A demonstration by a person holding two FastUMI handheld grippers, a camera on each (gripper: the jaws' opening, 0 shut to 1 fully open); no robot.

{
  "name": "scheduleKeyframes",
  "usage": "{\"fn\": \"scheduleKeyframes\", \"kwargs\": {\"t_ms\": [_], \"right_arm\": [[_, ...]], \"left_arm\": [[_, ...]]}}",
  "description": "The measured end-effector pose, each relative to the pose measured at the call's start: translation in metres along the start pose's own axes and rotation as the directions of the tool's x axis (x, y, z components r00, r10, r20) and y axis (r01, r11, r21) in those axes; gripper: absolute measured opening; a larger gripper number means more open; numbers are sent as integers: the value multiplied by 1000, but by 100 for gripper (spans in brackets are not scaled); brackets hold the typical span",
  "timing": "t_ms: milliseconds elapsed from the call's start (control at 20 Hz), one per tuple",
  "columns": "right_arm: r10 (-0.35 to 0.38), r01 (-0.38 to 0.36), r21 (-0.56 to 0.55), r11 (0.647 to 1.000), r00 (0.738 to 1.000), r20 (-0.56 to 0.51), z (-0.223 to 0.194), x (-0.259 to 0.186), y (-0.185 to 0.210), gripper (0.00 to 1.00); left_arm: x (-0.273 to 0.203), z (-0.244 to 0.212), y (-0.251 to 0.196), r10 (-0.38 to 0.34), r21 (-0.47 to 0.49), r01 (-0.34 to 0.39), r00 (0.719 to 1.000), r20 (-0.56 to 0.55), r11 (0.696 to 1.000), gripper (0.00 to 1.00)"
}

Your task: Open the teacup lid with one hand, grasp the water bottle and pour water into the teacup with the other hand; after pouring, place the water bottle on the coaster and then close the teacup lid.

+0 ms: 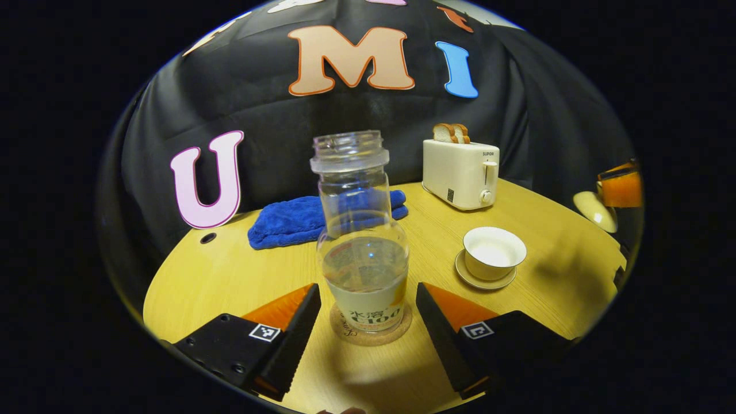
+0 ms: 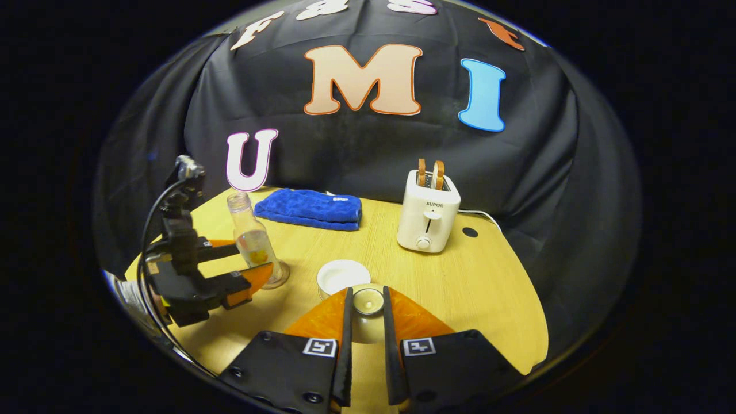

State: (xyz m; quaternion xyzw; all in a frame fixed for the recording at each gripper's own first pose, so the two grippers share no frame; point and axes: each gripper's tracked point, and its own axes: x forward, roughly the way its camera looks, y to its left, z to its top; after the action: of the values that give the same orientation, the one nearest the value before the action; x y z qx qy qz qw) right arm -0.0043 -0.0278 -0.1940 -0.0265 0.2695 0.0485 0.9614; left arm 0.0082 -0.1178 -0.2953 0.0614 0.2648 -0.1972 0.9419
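Bottle [image 1: 363,241] upright on coaster [image 1: 371,333] near table's [image 1: 230,276] front edge, mouth up, uncapped. Cup [image 1: 493,253] open on saucer [image 1: 484,278], toward the right; towel [image 1: 299,221] and toaster [image 1: 460,172] along the back edge. Left gripper [image 1: 368,322] released, fingers apart either side of bottle, not touching. Right gripper [image 2: 366,328] clenched on lid [image 2: 368,302], just above cup.
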Motion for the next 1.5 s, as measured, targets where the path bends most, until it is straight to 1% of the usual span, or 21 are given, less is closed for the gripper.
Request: {"fn": "scheduleKeyframes", "kwargs": {"t_ms": [100,250,300,350,400,550,600,650,700,750,800,900,950,1250,1300,1350,1500], "right_arm": [[19,-19,20,1000,1000,6,3,17,6,28],[37,-37,19,999,999,8,6,41,13,28],[43,-44,23,999,999,4,5,51,17,30],[49,-49,29,998,999,-3,5,59,19,30],[55,-54,37,998,998,-10,3,64,20,28],[64,-62,46,997,997,-31,-4,86,25,29],[62,-61,41,997,998,-32,-5,92,27,30],[65,-64,37,997,997,-35,-7,97,29,28],[69,-68,32,997,997,-37,-10,103,33,28],[72,-71,29,997,997,-41,-12,107,36,28],[74,-72,28,997,996,-46,-16,111,39,30],[71,-69,36,997,996,-58,-21,119,41,30],[69,-66,42,997,996,-64,-23,122,41,28],[61,-57,45,997,995,-85,-34,128,42,28],[56,-53,45,998,995,-82,-35,128,41,25],[54,-50,44,998,995,-80,-34,130,40,29],[44,-42,39,998,996,-75,-36,130,40,30]], "left_arm": [[-11,2,2,14,-2,-14,1000,8,1000,97],[-32,11,9,42,-6,-42,999,35,999,97],[-43,17,12,52,-2,-52,998,43,999,97],[-50,19,16,67,0,-67,996,52,998,97],[-56,22,17,75,0,-75,995,58,997,97],[-73,26,27,101,-8,-101,992,71,995,97],[-77,23,31,115,-12,-115,991,66,993,96],[-80,21,35,129,-13,-128,990,55,992,97],[-85,18,40,144,-16,-144,988,50,989,97],[-89,16,45,157,-20,-156,987,45,988,97],[-93,15,48,168,-25,-167,985,43,986,97],[-99,12,53,186,-37,-185,982,37,982,97],[-102,11,55,194,-42,-192,980,34,980,97],[-113,15,65,223,-50,-221,974,47,974,96],[-115,15,67,227,-52,-224,973,49,973,97],[-115,17,69,230,-53,-228,972,51,972,97],[-121,21,74,238,-55,-234,969,61,971,97]]}}
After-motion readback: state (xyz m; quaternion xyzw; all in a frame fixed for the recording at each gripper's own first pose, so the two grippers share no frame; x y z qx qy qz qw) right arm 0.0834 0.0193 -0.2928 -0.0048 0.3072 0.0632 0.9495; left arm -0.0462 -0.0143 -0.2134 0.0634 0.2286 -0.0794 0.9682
